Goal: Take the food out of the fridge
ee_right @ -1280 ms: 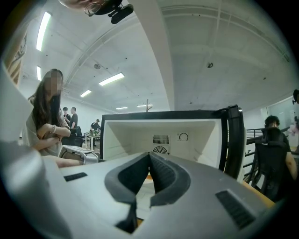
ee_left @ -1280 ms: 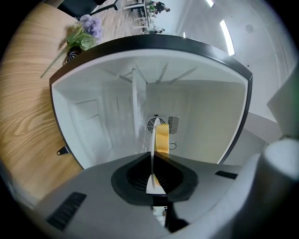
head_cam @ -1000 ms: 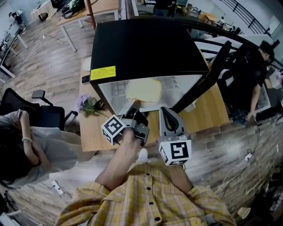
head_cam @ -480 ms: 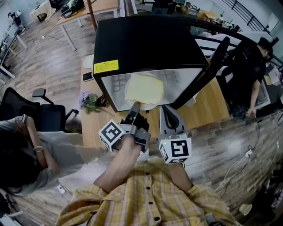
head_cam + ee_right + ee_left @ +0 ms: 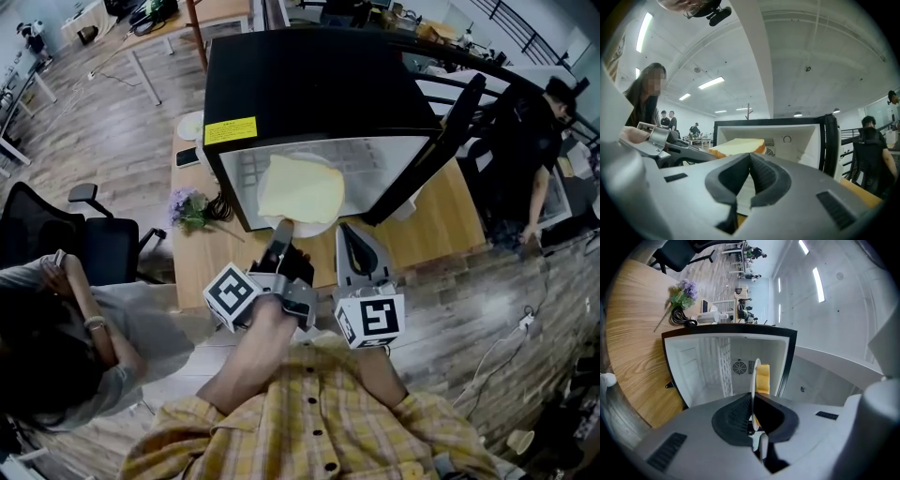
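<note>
Left hand-held gripper (image 5: pixel 281 231) clamps the thin white plate (image 5: pixel 753 380) by its rim; the soft yellow bread slice (image 5: pixel 300 187) could slide, I reckon. Right hand-held gripper (image 5: pixel 350 232) closed, empty.

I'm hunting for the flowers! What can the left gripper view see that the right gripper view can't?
Only the left gripper view shows the bunch of purple flowers and the coiled black cable beside it. Only the right gripper view shows the person in black clothes standing by the fridge door, and the right gripper with its fingers together on nothing. Both show the black mini fridge, open, and the pale yellow slice of bread on the round white plate that the left gripper holds.
</note>
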Action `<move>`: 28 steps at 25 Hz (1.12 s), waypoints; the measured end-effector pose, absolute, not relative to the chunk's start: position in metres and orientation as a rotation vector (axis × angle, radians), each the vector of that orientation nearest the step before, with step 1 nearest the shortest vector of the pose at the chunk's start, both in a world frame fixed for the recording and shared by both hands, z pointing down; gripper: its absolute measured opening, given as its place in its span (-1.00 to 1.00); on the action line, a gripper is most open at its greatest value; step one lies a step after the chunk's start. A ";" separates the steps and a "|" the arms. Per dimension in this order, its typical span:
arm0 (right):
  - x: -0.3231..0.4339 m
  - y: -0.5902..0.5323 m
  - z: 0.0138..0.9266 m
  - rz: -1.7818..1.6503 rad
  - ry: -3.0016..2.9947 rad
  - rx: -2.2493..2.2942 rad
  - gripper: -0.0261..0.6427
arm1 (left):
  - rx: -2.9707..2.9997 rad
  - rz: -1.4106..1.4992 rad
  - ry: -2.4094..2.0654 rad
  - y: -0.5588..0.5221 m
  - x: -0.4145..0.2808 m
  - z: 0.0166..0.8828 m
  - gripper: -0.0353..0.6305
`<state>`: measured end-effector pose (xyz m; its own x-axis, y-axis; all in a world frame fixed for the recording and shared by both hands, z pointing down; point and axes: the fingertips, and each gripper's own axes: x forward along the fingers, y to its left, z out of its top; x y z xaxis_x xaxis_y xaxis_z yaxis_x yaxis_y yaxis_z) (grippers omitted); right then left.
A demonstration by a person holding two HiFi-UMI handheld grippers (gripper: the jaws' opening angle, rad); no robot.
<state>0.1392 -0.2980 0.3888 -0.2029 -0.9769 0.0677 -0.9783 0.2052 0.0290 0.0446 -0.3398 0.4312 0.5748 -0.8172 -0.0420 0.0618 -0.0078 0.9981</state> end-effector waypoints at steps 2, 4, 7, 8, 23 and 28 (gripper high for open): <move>0.140 -0.301 0.388 0.034 -2.387 1.935 -0.90 | 1.416 -0.790 -0.701 -0.341 0.046 0.429 -0.85; 0.138 -0.300 0.387 0.033 -2.385 1.938 -0.90 | 1.416 -0.791 -0.695 -0.338 0.044 0.427 -0.85; 0.127 -0.288 0.389 0.019 -2.377 1.947 -0.90 | 1.424 -0.799 -0.691 -0.324 0.033 0.427 -0.85; 0.125 -0.284 0.390 0.017 -2.374 1.950 -0.90 | 1.425 -0.804 -0.694 -0.321 0.030 0.427 -0.85; 0.117 -0.259 0.394 0.020 -2.353 1.973 -0.90 | 1.438 -0.815 -0.675 -0.295 0.022 0.418 -0.85; 0.114 -0.255 0.392 0.018 -2.358 1.974 -0.90 | 1.443 -0.805 -0.687 -0.289 0.020 0.418 -0.85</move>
